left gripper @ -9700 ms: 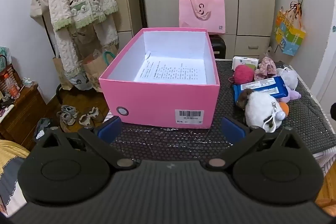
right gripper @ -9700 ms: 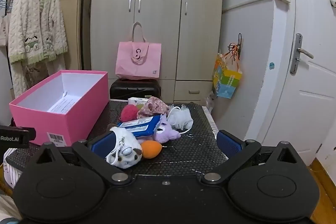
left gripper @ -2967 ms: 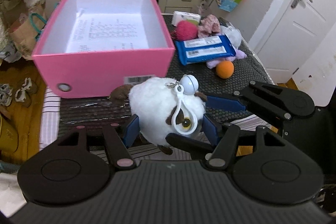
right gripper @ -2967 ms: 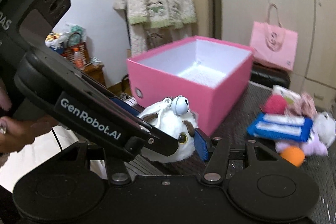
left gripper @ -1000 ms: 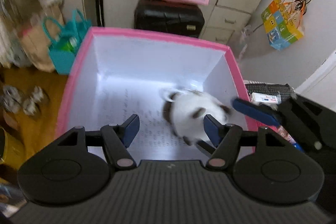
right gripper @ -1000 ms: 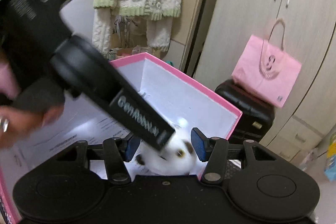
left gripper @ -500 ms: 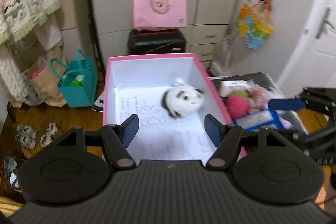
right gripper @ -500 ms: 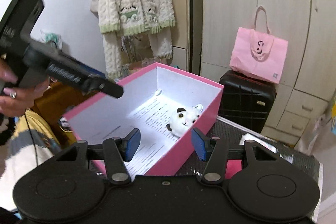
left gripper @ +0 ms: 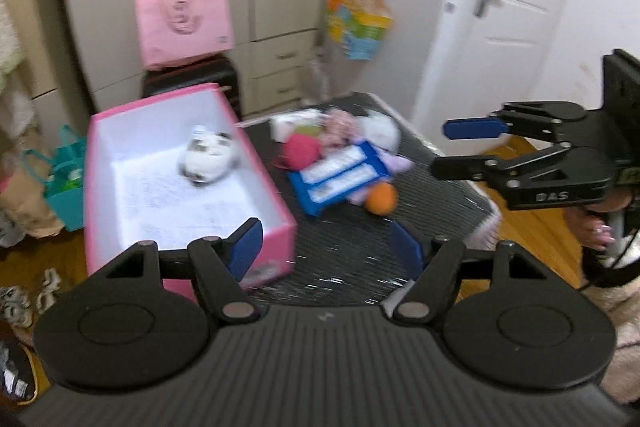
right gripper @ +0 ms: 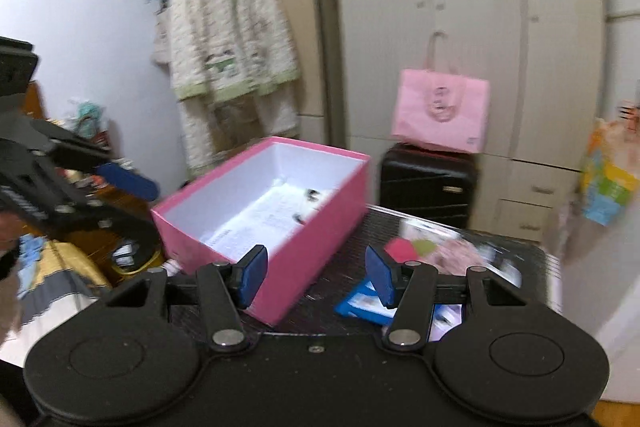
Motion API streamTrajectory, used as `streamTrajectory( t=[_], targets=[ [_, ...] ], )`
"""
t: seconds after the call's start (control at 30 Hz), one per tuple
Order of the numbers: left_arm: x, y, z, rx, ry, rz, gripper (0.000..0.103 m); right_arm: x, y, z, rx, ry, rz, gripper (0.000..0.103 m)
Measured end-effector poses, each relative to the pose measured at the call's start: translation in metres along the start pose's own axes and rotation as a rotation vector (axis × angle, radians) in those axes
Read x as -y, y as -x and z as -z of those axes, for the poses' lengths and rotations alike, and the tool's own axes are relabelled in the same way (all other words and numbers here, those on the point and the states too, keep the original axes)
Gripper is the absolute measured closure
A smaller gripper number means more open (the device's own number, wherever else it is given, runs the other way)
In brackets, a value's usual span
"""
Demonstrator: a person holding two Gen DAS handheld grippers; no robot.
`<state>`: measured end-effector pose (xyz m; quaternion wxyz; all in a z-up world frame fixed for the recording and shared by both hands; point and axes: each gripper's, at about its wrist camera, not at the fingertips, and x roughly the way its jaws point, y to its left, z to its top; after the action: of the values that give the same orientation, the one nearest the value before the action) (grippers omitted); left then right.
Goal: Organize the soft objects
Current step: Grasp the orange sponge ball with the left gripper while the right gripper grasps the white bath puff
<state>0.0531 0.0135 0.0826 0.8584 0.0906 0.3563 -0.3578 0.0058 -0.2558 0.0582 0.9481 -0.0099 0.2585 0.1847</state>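
Note:
The white and brown plush lies inside the pink box on its paper lining; in the right wrist view only dark spots of the plush show. Right of the box is a pile: a pink ball, a blue packet, an orange ball, a purple plush and a white plush. My left gripper is open and empty above the box's near corner. My right gripper is open and empty too, and the left wrist view shows the right gripper hovering right of the pile.
The box and pile rest on a black mesh table. Behind stand a black suitcase with a pink bag on it, and wardrobes. A white door is at the right, and shoes lie on the floor.
Both grippers have drawn back and risen away from the box, leaving the white plush lying inside it. The left wrist view has swung right, onto the pile.

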Motion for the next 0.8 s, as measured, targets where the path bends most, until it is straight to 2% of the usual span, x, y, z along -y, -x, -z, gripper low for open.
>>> streamTrajectory(
  t=[0.13, 0.27, 0.43, 0.57, 0.67, 0.8],
  targets=[
    [0.025, -0.012, 0.005, -0.018, -0.051, 0.051, 0.033, 0.011, 0.018, 0.026, 0.0, -0.036, 0.022, 0.043],
    [0.04, -0.023, 0.009, 0.001, -0.086, 0.083, 0.033, 0.025, 0.032, 0.047, 0.001, -0.076, 0.043, 0.043],
    [0.063, -0.056, 0.014, 0.016, -0.1, 0.051, 0.033, 0.042, 0.048, 0.073, 0.025, -0.109, 0.04, 0.043],
    [0.068, -0.093, 0.024, -0.041, -0.051, 0.097, 0.033, 0.06, 0.047, 0.087, 0.022, -0.129, 0.055, 0.043],
    [0.072, -0.12, 0.032, -0.072, -0.032, 0.119, 0.033, 0.075, 0.038, 0.1, 0.022, -0.139, 0.033, 0.043],
    [0.069, -0.152, 0.042, -0.05, -0.006, 0.115, 0.033, 0.09, 0.02, 0.117, 0.023, -0.123, 0.038, 0.043]
  ],
)
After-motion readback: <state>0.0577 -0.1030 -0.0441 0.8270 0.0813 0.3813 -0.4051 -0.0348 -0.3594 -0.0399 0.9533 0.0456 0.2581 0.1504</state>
